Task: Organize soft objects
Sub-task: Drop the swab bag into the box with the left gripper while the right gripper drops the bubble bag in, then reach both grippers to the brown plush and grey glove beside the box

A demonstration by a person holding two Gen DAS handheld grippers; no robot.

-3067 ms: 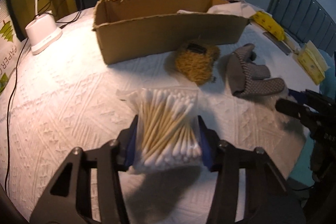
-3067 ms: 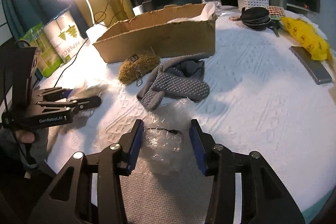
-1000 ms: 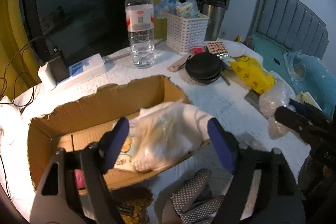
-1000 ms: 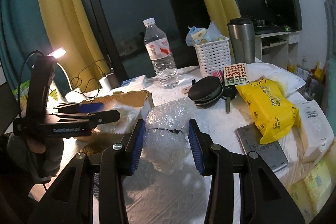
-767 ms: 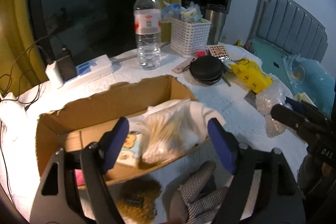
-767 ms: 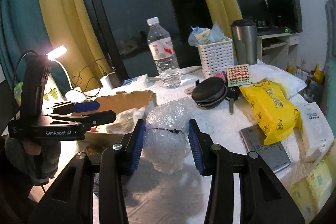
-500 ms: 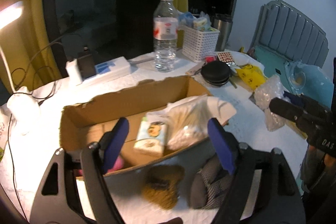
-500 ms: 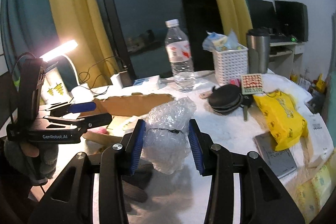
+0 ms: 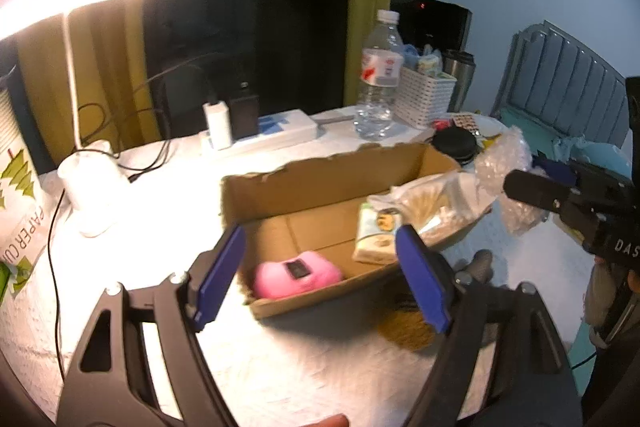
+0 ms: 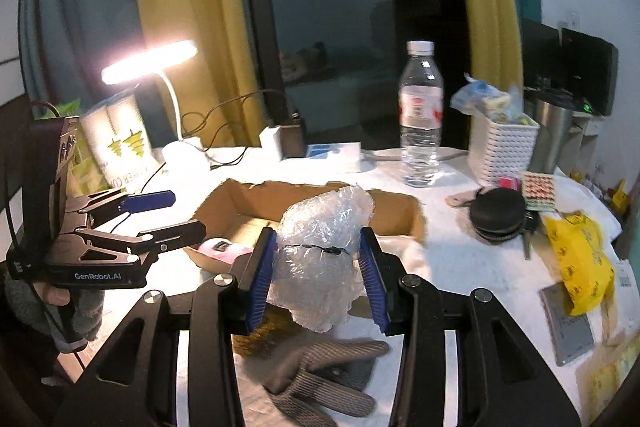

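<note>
Right wrist view, right gripper (image 10: 318, 277) clamping bubble wrap (image 10: 320, 251) at centre, left gripper (image 9: 320, 279) spread wide, empty, above cardboard box (image 9: 320, 183).

**Readable lettering in the two views**

In the right wrist view, the left gripper (image 10: 170, 213) at the left edge of the frame bears white lettering on its black side plate: "GenRobot.AI".

In the left wrist view, the right gripper (image 9: 520, 179) at the right edge shows white letters "DAS" on its black body, cut off by the frame edge.

At the far left of that view, a paper-cup package (image 9: 16, 219) with green tree marks carries "PAPER CU", the rest cut off. The water bottle (image 9: 378, 83) has a red and white label, its print too small to read.
</note>
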